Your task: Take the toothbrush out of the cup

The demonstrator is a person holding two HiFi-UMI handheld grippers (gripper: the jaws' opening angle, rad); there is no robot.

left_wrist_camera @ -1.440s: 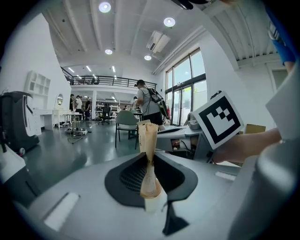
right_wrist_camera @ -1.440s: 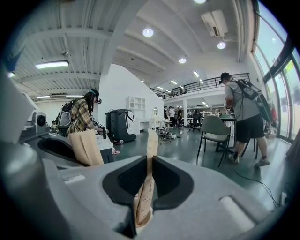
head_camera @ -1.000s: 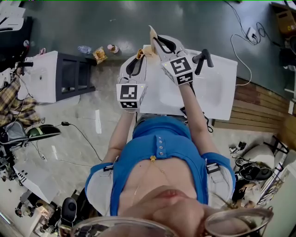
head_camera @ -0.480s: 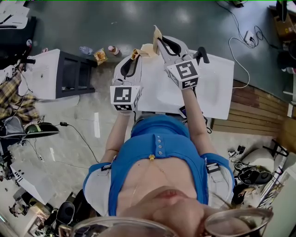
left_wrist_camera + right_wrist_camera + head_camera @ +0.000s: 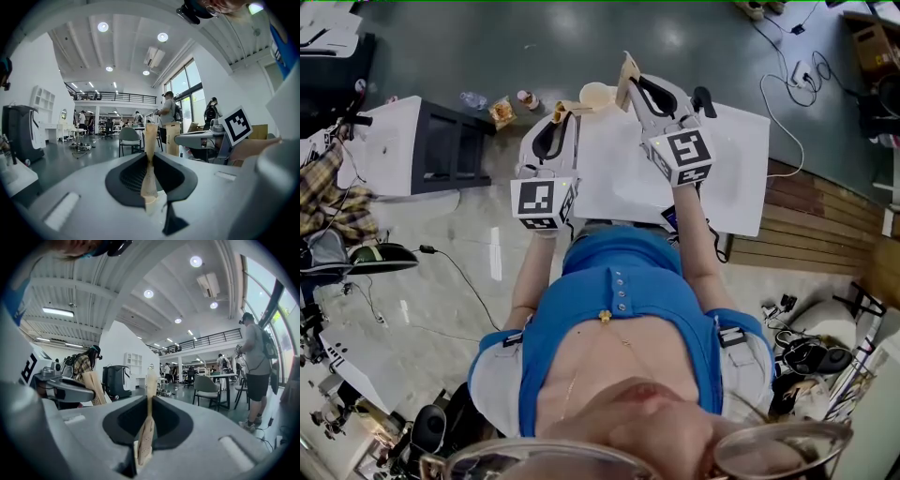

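Head view: my left claw [image 5: 561, 112] and right claw [image 5: 628, 70] hover at the smooth white table's [image 5: 731, 169] far edge, with open grey floor [image 5: 487, 37] beyond. Flat tan pads [image 5: 150, 140] are together and empty, the left's just closing. A pale round cup [image 5: 596, 93] sits between them; I cannot make out the toothbrush.

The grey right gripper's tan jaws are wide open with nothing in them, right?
Not quite. The grey right gripper has its tan jaws shut together, not wide open; the right gripper view shows that. Nothing is in them, as you said.
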